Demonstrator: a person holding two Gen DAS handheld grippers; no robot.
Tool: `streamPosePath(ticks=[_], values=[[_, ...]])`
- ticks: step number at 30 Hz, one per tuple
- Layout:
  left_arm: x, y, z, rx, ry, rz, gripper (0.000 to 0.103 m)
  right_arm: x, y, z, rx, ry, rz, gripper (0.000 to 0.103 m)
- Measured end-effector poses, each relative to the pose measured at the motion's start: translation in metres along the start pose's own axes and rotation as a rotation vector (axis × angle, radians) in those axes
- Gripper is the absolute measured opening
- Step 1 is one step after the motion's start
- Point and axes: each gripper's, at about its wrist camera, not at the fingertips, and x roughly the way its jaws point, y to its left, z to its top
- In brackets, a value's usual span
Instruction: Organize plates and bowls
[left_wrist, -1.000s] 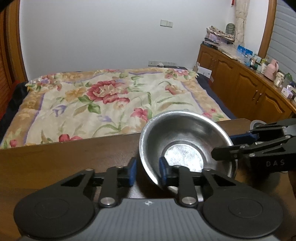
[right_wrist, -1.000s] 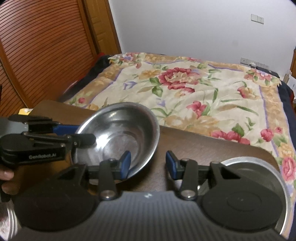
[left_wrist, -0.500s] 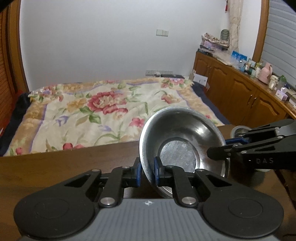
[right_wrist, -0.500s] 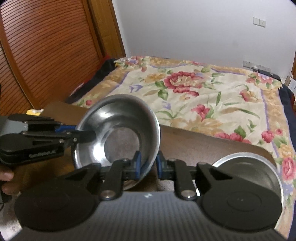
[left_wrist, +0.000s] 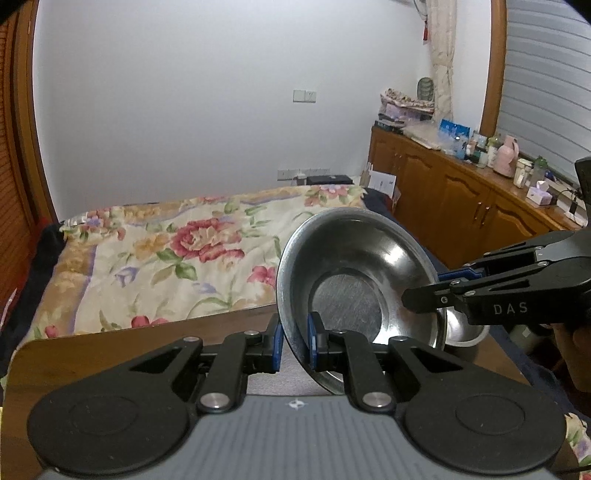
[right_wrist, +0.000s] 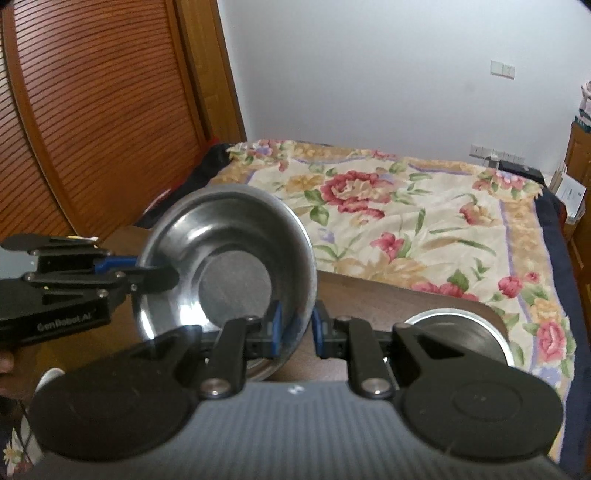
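Note:
A steel bowl (left_wrist: 354, 273) is held in the air above the brown table (left_wrist: 110, 354), tilted with its inside facing me. My left gripper (left_wrist: 294, 341) is shut on its left rim. My right gripper (right_wrist: 296, 328) is shut on its right rim; the same bowl shows in the right wrist view (right_wrist: 229, 258). The right gripper shows from the side in the left wrist view (left_wrist: 424, 295), and the left gripper in the right wrist view (right_wrist: 155, 277). A second steel bowl (right_wrist: 461, 332) sits on the table at the right, partly hidden behind my right gripper.
A bed with a floral cover (left_wrist: 177, 258) lies just beyond the table's far edge. A wooden cabinet (left_wrist: 461, 199) with bottles and boxes runs along the right wall. A slatted wooden door (right_wrist: 92, 110) stands at the left.
Both grippers closed on the bowl's opposite rims. The bowl then rose off the table and tilted more upright.

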Motion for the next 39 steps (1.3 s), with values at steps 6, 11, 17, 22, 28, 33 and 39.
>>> streamPosePath(ticks=[6,11,17,22,28,33,39], values=[[-0.026,-0.008,-0.001,0.015,-0.024,-0.001,0.016,-0.025,0.010,0.001,-0.012,-0.032,-0.016,0.019],[-0.049,-0.016,-0.002,0.034,-0.048,-0.003,0.016,-0.042,0.017,-0.004,-0.012,-0.049,-0.032,0.019],[-0.074,-0.025,-0.005,0.061,-0.060,0.008,0.016,-0.061,0.026,-0.010,-0.025,-0.058,-0.043,0.019],[-0.095,-0.031,-0.005,0.068,-0.068,0.012,0.016,-0.079,0.034,-0.014,-0.040,-0.069,-0.041,0.019],[-0.118,-0.042,-0.007,0.085,-0.093,0.021,0.016,-0.097,0.040,-0.018,-0.040,-0.089,-0.034,0.019],[-0.136,-0.049,-0.012,0.090,-0.110,0.018,0.016,-0.112,0.045,-0.023,-0.048,-0.106,-0.037,0.019],[-0.150,-0.056,-0.017,0.102,-0.112,0.017,0.016,-0.124,0.048,-0.033,-0.047,-0.118,-0.037,0.019]])
